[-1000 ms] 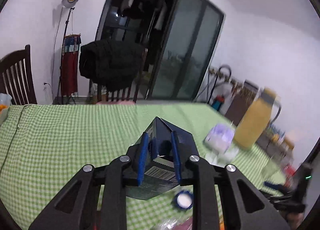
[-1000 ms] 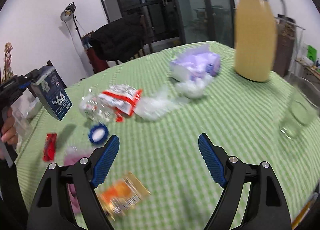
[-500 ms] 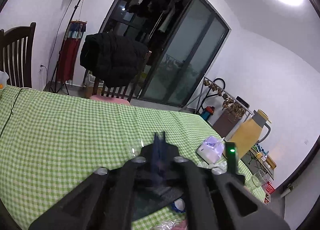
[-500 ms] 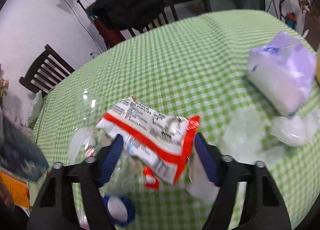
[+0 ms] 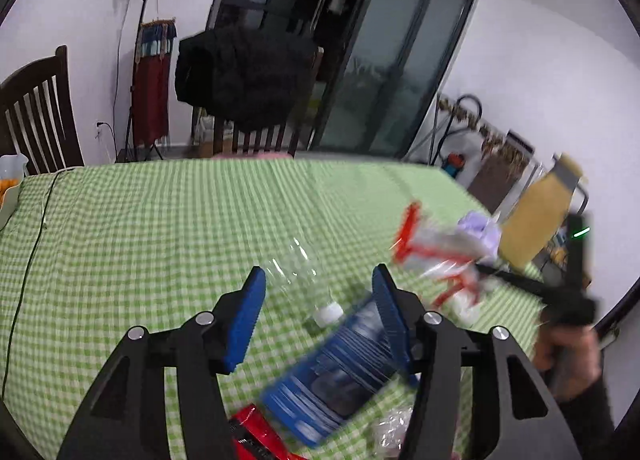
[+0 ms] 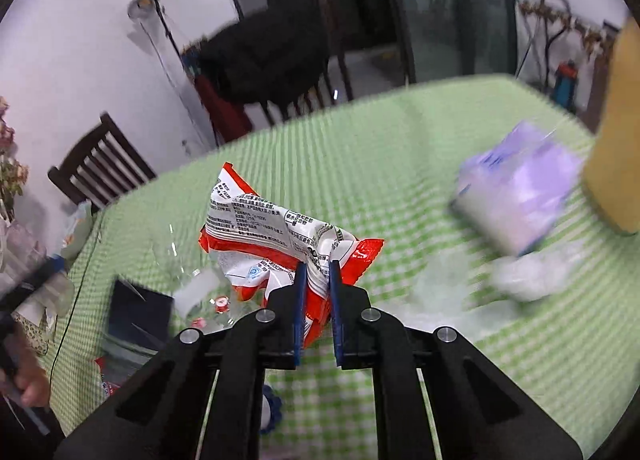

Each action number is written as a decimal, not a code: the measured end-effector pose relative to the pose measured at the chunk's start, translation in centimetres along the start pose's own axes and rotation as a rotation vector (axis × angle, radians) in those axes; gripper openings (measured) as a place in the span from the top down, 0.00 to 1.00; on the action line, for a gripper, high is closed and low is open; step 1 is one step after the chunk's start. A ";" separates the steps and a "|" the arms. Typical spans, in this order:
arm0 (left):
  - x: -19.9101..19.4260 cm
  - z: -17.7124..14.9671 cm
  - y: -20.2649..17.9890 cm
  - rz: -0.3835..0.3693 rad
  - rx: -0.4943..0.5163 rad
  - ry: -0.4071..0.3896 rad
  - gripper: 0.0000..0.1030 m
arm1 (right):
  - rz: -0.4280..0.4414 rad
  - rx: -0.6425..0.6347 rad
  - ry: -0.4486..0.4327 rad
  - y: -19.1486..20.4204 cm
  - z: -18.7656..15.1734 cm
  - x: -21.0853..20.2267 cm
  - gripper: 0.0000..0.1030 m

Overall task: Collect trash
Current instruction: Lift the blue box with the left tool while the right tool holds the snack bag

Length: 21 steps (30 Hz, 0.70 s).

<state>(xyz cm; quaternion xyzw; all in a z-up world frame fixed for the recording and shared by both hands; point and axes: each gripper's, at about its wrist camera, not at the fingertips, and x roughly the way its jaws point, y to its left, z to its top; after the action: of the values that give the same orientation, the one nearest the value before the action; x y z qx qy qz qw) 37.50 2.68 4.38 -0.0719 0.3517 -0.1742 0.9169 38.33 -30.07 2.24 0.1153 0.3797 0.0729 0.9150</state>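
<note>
Green-checked cloth covers the surface [image 5: 160, 228]; a chair draped with a dark jacket [image 5: 244, 80] stands at its far edge, glass doors behind.

Landmark: the clear plastic bottle [image 5: 304, 284], lying on its side, white cap toward the person.

Right hand-held gripper [image 6: 318, 266]: jaws have just been closing and now pinch the red-and-white snack wrapper [image 6: 280, 236] by one corner. Wrapper is lifted clear of the cloth, just right of the bottle. It looks crumpled and empty, printed text on the white panel, red bands at the ends.

Left hand-held gripper [image 5: 316, 288]: jaws have just been opening and stand apart. Dark blue carton [image 5: 340, 372] sits tilted and blurred just nearer than the bottle, against the right pad; it appears let go, though I cannot tell if it has settled.

Progress, my reading: early. One piece in hand, none visibly binned; no bin in view. Remaining near the bottle: a red packet [image 5: 256, 432] on the near side and a blue cap [image 6: 272, 412]. Farther right of the bottle: crumpled clear plastic [image 6: 532, 272] beside a purple tissue pack [image 6: 516, 196] and a yellow jug [image 5: 536, 220].
</note>
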 end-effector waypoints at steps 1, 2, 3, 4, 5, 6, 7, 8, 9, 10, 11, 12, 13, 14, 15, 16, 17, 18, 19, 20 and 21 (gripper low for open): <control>0.2 -0.4 -0.6 0.006 0.048 0.004 0.35 | -0.016 -0.006 -0.038 -0.3 0.0 -1.7 0.89; 0.5 -1.6 -2.6 0.046 0.196 -0.004 0.27 | -0.019 -0.009 -0.060 -0.7 -0.2 -3.1 0.89; 0.6 -2.6 -3.7 0.073 0.311 -0.020 0.24 | -0.020 -0.011 -0.082 -1.0 -0.4 -4.5 0.89; 0.8 -4.2 -5.2 0.096 0.464 -0.042 0.19 | -0.018 -0.016 -0.104 -1.6 -1.1 -6.4 0.89; 1.1 -6.4 -6.8 0.089 0.653 -0.060 0.16 | -0.014 -0.022 -0.115 -1.8 -1.6 -7.5 0.89; 1.5 -8.1 -7.8 0.072 0.780 -0.045 0.15 | -0.012 -0.031 -0.130 -2.1 -2.4 -9.0 0.89; 2.2 -9.5 -8.5 0.056 0.852 0.006 0.15 | -0.017 -0.044 -0.141 -2.4 -3.4 -10.4 0.89; 3.5 -10.8 -8.9 0.032 0.890 0.124 0.15 | -0.029 -0.056 -0.147 -2.5 -4.2 -11.2 0.89; 4.1 -11.2 -9.1 0.028 0.888 0.171 0.15 | -0.054 -0.071 -0.154 -2.7 -5.0 -12.1 0.89; 4.8 -11.4 -9.1 0.026 0.875 0.205 0.15 | -0.085 -0.088 -0.160 -3.2 -6.2 -13.3 0.89; 5.4 -11.4 -9.0 0.022 0.847 0.226 0.15 | -0.095 -0.093 -0.161 -3.4 -7.0 -13.8 0.89; 5.7 -11.1 -8.8 0.016 0.817 0.241 0.14 | -0.106 -0.088 -0.160 -4.0 -8.1 -14.5 0.89; 6.1 -10.7 -8.4 0.014 0.779 0.254 0.14 | -0.124 -0.077 -0.157 -4.7 -9.2 -14.9 0.89; 6.5 -10.2 -7.7 0.016 0.747 0.260 0.14 | -0.139 -0.067 -0.156 -5.4 -9.9 -15.1 0.89; 6.6 -9.6 -7.4 0.020 0.720 0.258 0.14 | -0.154 -0.053 -0.158 -6.1 -10.9 -15.5 0.89; 6.6 -9.5 -6.6 0.028 0.686 0.253 0.14 | -0.166 -0.032 -0.156 -7.1 -12.2 -15.9 0.89; 6.9 -9.0 -5.8 0.052 0.634 0.258 0.14 | -0.175 -0.016 -0.152 -7.9 -13.2 -16.3 0.89; 7.1 -8.8 -5.1 0.079 0.592 0.262 0.15 | -0.196 0.003 -0.147 -8.8 -14.2 -16.6 0.89; 7.1 -8.6 -4.5 0.092 0.566 0.265 0.16 | -0.213 0.022 -0.142 -9.7 -15.1 -17.0 0.89; 7.1 -8.5 -4.0 0.099 0.529 0.273 0.16 | -0.218 0.034 -0.139 -10.2 -15.5 -17.2 0.89; 7.3 -8.5 -3.6 0.100 0.499 0.293 0.16 | -0.219 0.049 -0.138 -11.1 -16.1 -17.6 0.89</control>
<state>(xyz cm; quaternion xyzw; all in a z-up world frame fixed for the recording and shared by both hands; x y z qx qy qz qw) 35.90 -3.39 -5.49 0.1992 0.4299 -0.2183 0.8531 15.04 -42.09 0.14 0.1001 0.3277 -0.0448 0.9384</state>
